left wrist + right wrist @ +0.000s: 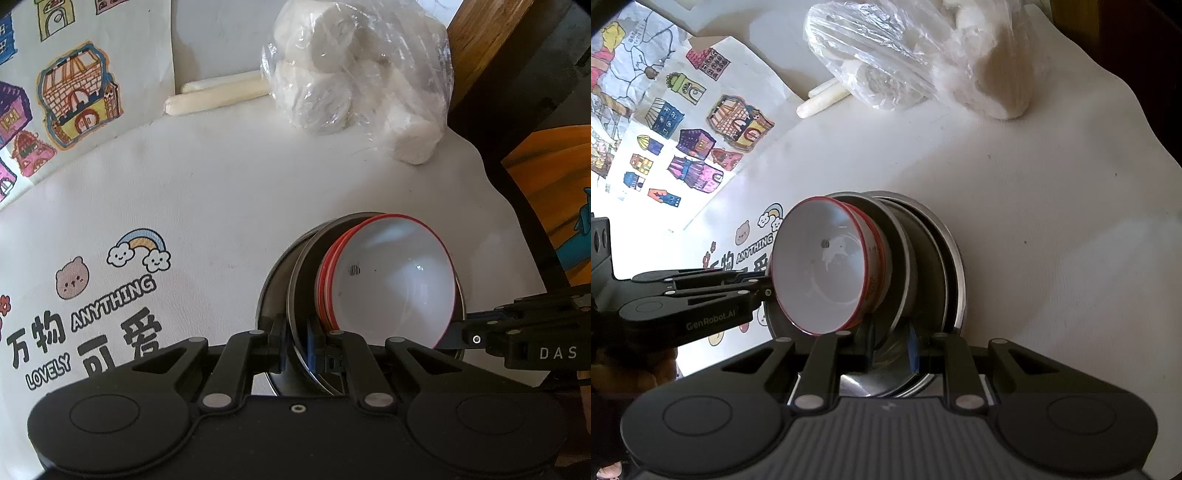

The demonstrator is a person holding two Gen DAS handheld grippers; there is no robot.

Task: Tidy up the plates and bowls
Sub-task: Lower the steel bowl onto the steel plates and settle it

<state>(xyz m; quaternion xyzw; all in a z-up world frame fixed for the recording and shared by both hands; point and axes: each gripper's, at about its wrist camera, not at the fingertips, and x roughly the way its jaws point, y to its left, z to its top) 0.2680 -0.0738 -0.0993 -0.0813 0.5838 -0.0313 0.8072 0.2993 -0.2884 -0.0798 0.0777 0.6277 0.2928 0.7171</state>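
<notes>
A stack of steel plates (295, 288) carries two nested red-rimmed white bowls (391, 280). My left gripper (297, 347) is shut on the plates' rim at one side. My right gripper (892, 345) is shut on the plates' rim (923, 280) at the other side, with the bowls (823, 266) on top. Each gripper shows in the other's view: the right one (458, 338) at the bowl's right, the left one (764, 286) at the bowl's left. Whether the stack rests on the white table mat (221, 206) or is held just above it, I cannot tell.
A clear plastic bag of white rolls (354, 70) lies at the table's far side with two pale sticks (218, 96) beside it. A coloured drawing sheet (74, 96) lies at the far left. The table's right edge (513, 206) borders dark wooden furniture.
</notes>
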